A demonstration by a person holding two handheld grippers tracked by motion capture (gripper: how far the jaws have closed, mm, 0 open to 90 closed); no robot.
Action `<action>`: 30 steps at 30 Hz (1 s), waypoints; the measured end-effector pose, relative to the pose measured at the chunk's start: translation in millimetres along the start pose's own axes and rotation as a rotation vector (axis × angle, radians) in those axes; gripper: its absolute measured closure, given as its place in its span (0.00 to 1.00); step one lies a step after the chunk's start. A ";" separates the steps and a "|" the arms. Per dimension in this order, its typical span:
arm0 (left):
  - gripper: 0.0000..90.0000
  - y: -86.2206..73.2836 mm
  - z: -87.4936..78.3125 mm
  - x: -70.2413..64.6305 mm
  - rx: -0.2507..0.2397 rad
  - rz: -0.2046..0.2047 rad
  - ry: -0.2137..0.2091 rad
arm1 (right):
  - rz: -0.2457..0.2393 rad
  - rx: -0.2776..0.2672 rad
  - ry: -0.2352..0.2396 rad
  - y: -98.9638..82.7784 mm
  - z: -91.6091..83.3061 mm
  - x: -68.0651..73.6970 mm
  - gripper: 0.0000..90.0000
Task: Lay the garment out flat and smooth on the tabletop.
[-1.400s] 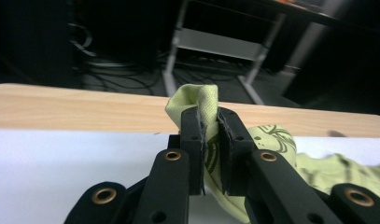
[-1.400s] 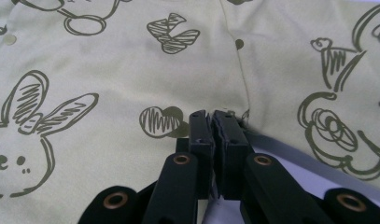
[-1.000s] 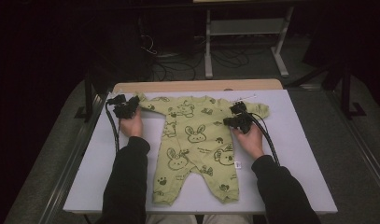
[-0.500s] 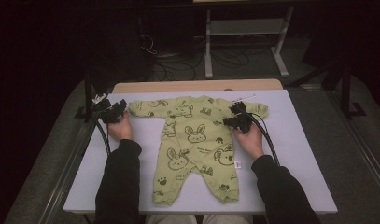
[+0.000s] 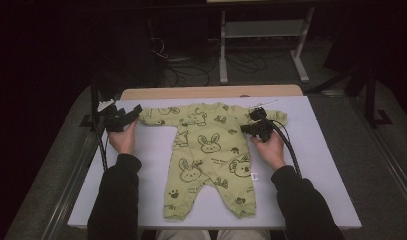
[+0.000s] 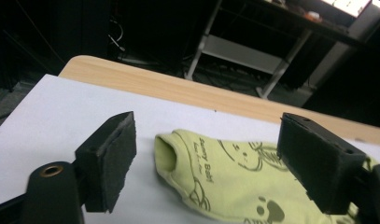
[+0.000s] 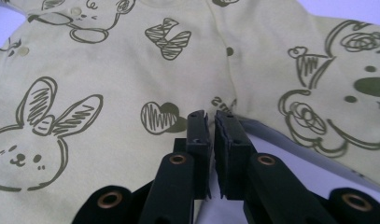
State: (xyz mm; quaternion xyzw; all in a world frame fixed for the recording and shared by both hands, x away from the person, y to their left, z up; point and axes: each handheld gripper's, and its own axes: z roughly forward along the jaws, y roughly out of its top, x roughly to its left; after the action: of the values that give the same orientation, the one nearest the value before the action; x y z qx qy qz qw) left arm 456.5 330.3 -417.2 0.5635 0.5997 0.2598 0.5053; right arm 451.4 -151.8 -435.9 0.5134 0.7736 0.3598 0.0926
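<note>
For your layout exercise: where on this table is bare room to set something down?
Bare white table lies right of the yellow baby suit, past the right tool. More lies beside the suit's left leg, and along the wooden far edge. The middle is crowded.

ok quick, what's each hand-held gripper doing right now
Left hand-held gripper: open, jaws have just been opening; the sleeve of the romper lies between them, unpressed.
Right hand-held gripper: shut at the romper's armpit edge; a grip cannot be told.
</note>
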 end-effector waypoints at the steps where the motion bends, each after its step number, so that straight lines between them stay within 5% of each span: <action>1: 0.17 0.5 -1.7 0.3 0.004 0.005 -0.016 | 0.001 -0.001 0.001 -0.2 -1.7 -1.5 0.90; 5: 0.10 1.9 -7.3 -0.2 0.022 0.033 -0.055 | 0.004 -0.018 0.002 -0.5 -9.9 -6.1 0.81; 7: 0.08 2.2 -9.3 -1.1 0.046 0.051 -0.072 | -0.019 -0.044 -0.012 0.1 -14.7 -6.4 0.67; 15: 0.00 1.3 -15.0 -5.6 0.095 0.102 -0.113 | -0.128 -0.129 -0.046 2.8 -32.8 -2.0 0.38; 18: 0.00 0.6 -18.2 -6.7 0.111 0.132 -0.120 | -0.144 -0.135 -0.013 1.9 -37.5 -1.8 0.15; 23: 0.00 -1.7 -29.7 -6.1 0.106 0.182 -0.158 | -0.141 -0.162 -0.010 -1.9 -49.5 -3.4 0.00; 30: 0.00 0.6 -49.5 -5.3 0.086 0.225 -0.188 | -0.118 -0.206 0.019 -11.1 -72.3 -11.6 0.00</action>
State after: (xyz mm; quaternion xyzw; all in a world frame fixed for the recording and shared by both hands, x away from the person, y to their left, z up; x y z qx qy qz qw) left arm 411.5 338.2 -397.5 0.6703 0.4932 0.2348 0.5024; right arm 411.5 -197.5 -393.4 0.4511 0.7623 0.4362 0.1585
